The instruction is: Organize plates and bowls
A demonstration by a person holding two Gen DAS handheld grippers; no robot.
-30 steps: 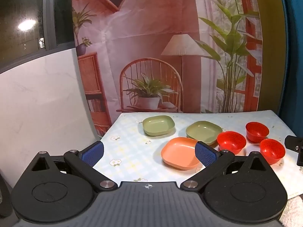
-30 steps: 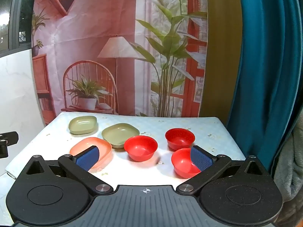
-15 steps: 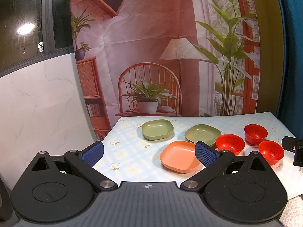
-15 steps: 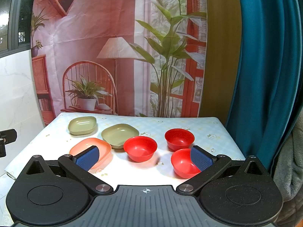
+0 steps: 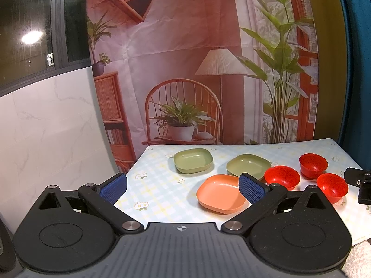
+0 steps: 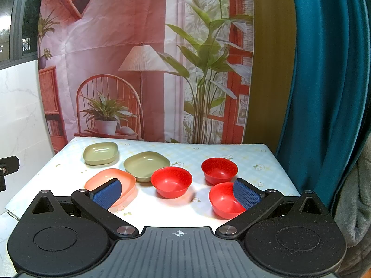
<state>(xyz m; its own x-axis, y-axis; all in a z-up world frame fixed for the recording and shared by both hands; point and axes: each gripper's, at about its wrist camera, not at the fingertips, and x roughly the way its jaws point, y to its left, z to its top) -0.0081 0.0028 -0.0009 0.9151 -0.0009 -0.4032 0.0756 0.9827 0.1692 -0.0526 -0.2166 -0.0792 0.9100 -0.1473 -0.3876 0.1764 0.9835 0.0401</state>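
On the checked tablecloth (image 5: 160, 185) lie two green square plates, a far left one (image 5: 193, 160) (image 6: 100, 153) and a second one (image 5: 248, 167) (image 6: 146, 165), and an orange square plate (image 5: 221, 193) (image 6: 109, 180). Three red bowls stand to the right: a middle one (image 5: 281, 176) (image 6: 171, 181), a far one (image 5: 313, 165) (image 6: 219, 170) and a near one (image 5: 332, 186) (image 6: 226, 200). My left gripper (image 5: 182, 187) is open and empty, short of the table's front left. My right gripper (image 6: 177, 193) is open and empty, short of the bowls.
A printed backdrop (image 5: 185, 58) hangs behind the table. A white marble wall (image 5: 46, 134) is on the left and a blue curtain (image 6: 324, 69) on the right. A grey towel (image 6: 354, 197) lies at the table's right.
Both views have shifted slightly; the left gripper has tilted up a little, so the table sits lower in its view. Nothing on the table has moved.
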